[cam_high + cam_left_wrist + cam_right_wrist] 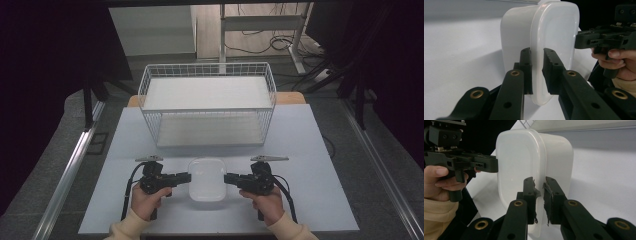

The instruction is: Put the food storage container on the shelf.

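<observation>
Sitting between left gripper [187, 176] and right gripper [228, 178], seemingly rim-clamped: white container [207, 179].

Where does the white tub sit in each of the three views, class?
High view: tub bottom centre, between both grippers.
Left gripper view: tub upper centre, rim between the jaws.
Right gripper view: tub centre, rim between the jaws.
Shared landmark: the table.

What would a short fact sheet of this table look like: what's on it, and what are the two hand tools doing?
surface: pale table
container: white plastic tub, lid on, near the front edge
basket: white wire basket, behind the tub
left gripper: jaws pinching the tub's left rim
right gripper: jaws pinching the tub's right rim
</observation>
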A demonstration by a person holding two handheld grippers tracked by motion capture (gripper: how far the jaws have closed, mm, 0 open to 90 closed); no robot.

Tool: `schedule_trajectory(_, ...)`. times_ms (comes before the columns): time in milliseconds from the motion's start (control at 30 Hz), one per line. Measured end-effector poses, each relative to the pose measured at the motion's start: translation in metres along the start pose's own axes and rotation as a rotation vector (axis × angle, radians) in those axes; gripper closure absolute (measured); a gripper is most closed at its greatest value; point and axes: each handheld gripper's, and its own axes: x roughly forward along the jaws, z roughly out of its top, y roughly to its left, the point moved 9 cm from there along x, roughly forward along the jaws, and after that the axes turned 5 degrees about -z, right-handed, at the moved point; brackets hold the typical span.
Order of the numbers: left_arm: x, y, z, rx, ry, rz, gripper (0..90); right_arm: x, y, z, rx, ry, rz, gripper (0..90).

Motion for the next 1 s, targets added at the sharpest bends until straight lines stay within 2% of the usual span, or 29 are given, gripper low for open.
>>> schedule_trajectory(200, -0.003, -0.004, 0.003, 0.02, -0.01, 0.006, 78.7, -0.002, 0.003, 0.003, -0.02, -0.013, 0.005, 79.7)
schedule_trajectory(233, -0.005, -0.006, 0.005, 0.034, -0.018, 0.011, 78.7, -0.004, 0.005, 0.005, -0.037, -0.024, 0.005, 79.8)
schedule_trajectory(367, -0.007, -0.01, 0.009, 0.053, -0.025, 0.019, 78.7, -0.007, 0.007, 0.008, -0.054, -0.037, 0.002, 79.8)
schedule_trajectory(400, -0.008, -0.011, 0.011, 0.076, -0.026, 0.034, 78.6, -0.009, 0.009, 0.011, -0.068, -0.044, 0.003, 79.9)
schedule_trajectory(500, -0.01, -0.015, 0.016, 0.102, -0.035, 0.052, 78.5, -0.011, 0.012, 0.016, -0.098, -0.057, -0.007, 79.9)
schedule_trajectory(667, -0.014, -0.019, 0.024, 0.117, -0.046, 0.053, 78.5, -0.015, 0.016, 0.028, -0.129, -0.073, -0.003, 79.9)
schedule_trajectory(800, -0.019, -0.024, 0.04, 0.138, -0.064, 0.051, 78.5, -0.019, 0.019, 0.041, -0.151, -0.089, -0.006, 79.9)
schedule_trajectory(867, -0.02, -0.026, 0.043, 0.142, -0.068, 0.051, 78.6, -0.021, 0.019, 0.044, -0.155, -0.093, -0.006, 79.9)
schedule_trajectory(900, -0.022, -0.031, 0.052, 0.168, -0.079, 0.059, 78.6, -0.025, 0.022, 0.053, -0.171, -0.108, -0.009, 79.9)
schedule_trajectory(1000, -0.026, -0.037, 0.064, 0.195, -0.087, 0.066, 78.8, -0.029, 0.024, 0.063, -0.189, -0.127, -0.017, 79.8)
